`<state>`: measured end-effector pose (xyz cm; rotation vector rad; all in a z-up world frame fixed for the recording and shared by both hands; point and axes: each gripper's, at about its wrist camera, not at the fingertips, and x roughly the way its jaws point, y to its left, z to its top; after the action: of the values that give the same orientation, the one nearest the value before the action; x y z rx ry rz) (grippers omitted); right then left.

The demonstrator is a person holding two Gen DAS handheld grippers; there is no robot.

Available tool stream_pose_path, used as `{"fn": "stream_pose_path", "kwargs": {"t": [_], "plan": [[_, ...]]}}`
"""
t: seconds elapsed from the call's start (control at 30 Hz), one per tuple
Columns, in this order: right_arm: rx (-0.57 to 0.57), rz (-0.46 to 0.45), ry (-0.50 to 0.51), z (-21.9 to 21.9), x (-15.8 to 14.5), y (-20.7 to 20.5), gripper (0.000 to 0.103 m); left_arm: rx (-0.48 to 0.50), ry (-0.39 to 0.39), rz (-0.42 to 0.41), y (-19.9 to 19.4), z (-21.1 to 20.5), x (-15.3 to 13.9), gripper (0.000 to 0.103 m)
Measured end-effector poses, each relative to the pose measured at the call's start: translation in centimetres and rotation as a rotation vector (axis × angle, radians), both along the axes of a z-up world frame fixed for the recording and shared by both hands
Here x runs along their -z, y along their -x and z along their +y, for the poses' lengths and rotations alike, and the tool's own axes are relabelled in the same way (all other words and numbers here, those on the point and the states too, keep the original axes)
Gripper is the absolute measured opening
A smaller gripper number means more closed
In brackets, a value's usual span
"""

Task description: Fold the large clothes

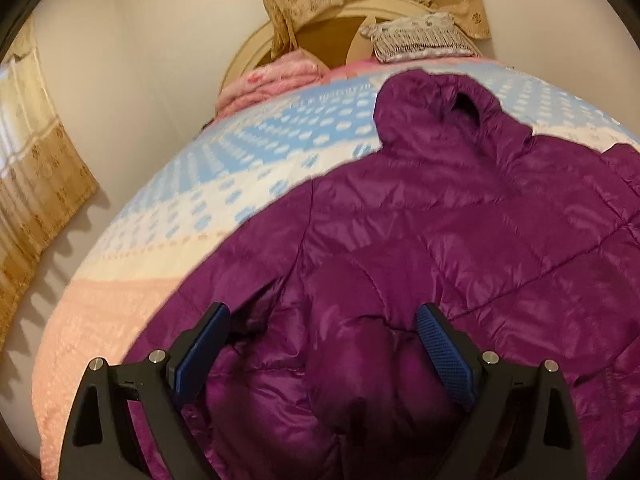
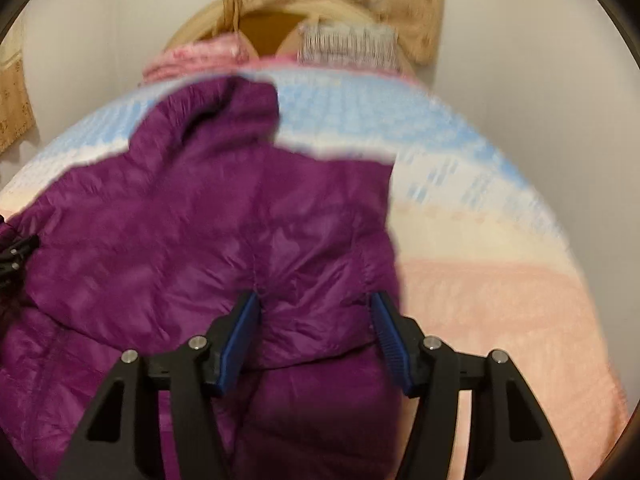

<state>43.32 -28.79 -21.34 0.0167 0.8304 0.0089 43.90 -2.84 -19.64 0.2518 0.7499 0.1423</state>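
Purple quilted jacket [image 1: 460, 240] lies spread on the bed cover [image 1: 208, 200], hood toward the headboard [image 1: 256, 48]. In the left wrist view the jacket fills the right and lower part of the picture. Its left edge runs slanting from the hood [image 1: 448, 112] down toward the left gripper [image 1: 322, 316]. Beyond this edge the cover is bare, blue and white dots first, then cream, then pink, as far as the bed's rim by the wall [image 1: 132, 64]. This gripper has its jaws wide apart, with a puffy fold of jacket between the blue pads [image 1: 202, 356], which do not press it.

In the right wrist view, which is blurred, the jacket [image 2: 192, 216] takes the left and middle. Its right edge drops almost straight just beside the right pad [image 2: 390, 340], and a broad band of cover [image 2: 492, 280] lies open to the right of it. The right gripper [image 2: 316, 300] is also spread wide, over the jacket near this edge, and it holds nothing. At the far left edge of this view a small black part of the other gripper shows.

At the head end lie a pink blanket [image 1: 272, 80] and a grey knitted piece [image 1: 420, 40], apart from the hood. Gold curtains [image 1: 36, 184] hang along the wall.
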Motion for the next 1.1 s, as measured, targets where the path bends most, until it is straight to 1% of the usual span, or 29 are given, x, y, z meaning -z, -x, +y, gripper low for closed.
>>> {"fn": "stream_pose_path", "kwargs": {"t": [0.07, 0.1, 0.17, 0.2, 0.27, 0.4, 0.47, 0.53, 0.57, 0.6, 0.67, 0.73, 0.77, 0.83, 0.87, 0.93, 0.97, 1.03, 1.1], "plan": [[0.016, -0.007, -0.061, -0.5, -0.1, 0.8, 0.063, 0.009, 0.031, 0.014, -0.2, 0.5, 0.6, 0.094], [0.024, 0.008, -0.1, -0.7, 0.1, 1.3, 0.064, 0.014, 0.051, 0.022, -0.2, 0.9, 0.7, 0.094], [0.041, 0.014, -0.117, -0.4, 0.4, 2.5, 0.064, 0.022, 0.081, 0.026, -0.2, 1.5, 0.9, 0.094], [0.046, 0.009, -0.115, 0.0, 0.5, 2.9, 0.064, 0.025, 0.093, 0.028, -0.1, 1.9, 1.0, 0.094], [0.063, 0.008, -0.118, 0.5, 0.5, 3.7, 0.064, 0.03, 0.094, 0.032, -0.1, 2.2, 1.1, 0.094], [0.131, -0.001, -0.133, 1.1, 0.5, 5.1, 0.065, 0.045, 0.094, 0.033, -0.2, 2.4, 1.1, 0.094], [0.132, -0.005, -0.118, 1.6, 0.5, 5.2, 0.071, 0.048, 0.097, 0.043, -0.5, 2.6, 1.2, 0.094], [0.122, 0.014, -0.092, 2.1, 0.6, 4.7, 0.078, 0.06, 0.092, 0.08, -1.1, 2.7, 1.2, 0.094], [0.115, 0.024, -0.085, 2.2, 0.7, 4.2, 0.08, 0.055, 0.086, 0.08, -1.1, 2.8, 0.7, 0.094], [0.11, 0.026, -0.077, 2.4, 0.8, 4.0, 0.083, 0.045, 0.082, 0.06, -0.7, 3.1, 0.0, 0.094], [0.112, 0.024, -0.053, 2.7, 0.8, 4.1, 0.083, 0.021, 0.086, -0.034, 0.6, 4.2, -2.4, 0.094], [0.115, 0.018, -0.049, 2.7, 0.8, 4.1, 0.084, 0.015, 0.089, -0.094, 1.5, 5.3, -3.8, 0.094], [0.114, 0.016, -0.058, 2.5, 0.8, 4.3, 0.085, 0.025, 0.085, -0.088, 1.6, 5.5, -3.9, 0.094], [0.112, 0.009, -0.076, 2.3, 0.8, 4.4, 0.085, 0.025, 0.063, -0.051, 1.5, 6.6, -3.6, 0.094], [0.112, 0.002, -0.083, 2.1, 0.7, 4.6, 0.085, 0.024, 0.07, -0.049, 1.9, 7.5, -3.6, 0.094], [0.107, -0.007, -0.092, 2.1, 0.5, 4.8, 0.085, -0.036, 0.018, -0.055, 3.1, 10.0, -3.8, 0.094], [0.102, -0.006, -0.099, 2.1, 0.5, 4.8, 0.085, -0.055, 0.006, -0.055, 3.7, 10.9, -3.9, 0.094], [0.106, -0.012, -0.101, 2.2, 0.4, 5.0, 0.085, -0.125, -0.035, -0.062, 5.3, 14.2, -4.1, 0.094], [0.104, -0.002, -0.09, 2.4, 0.3, 4.8, 0.085, -0.175, -0.045, -0.049, 6.7, 17.1, -4.0, 0.094]]}}
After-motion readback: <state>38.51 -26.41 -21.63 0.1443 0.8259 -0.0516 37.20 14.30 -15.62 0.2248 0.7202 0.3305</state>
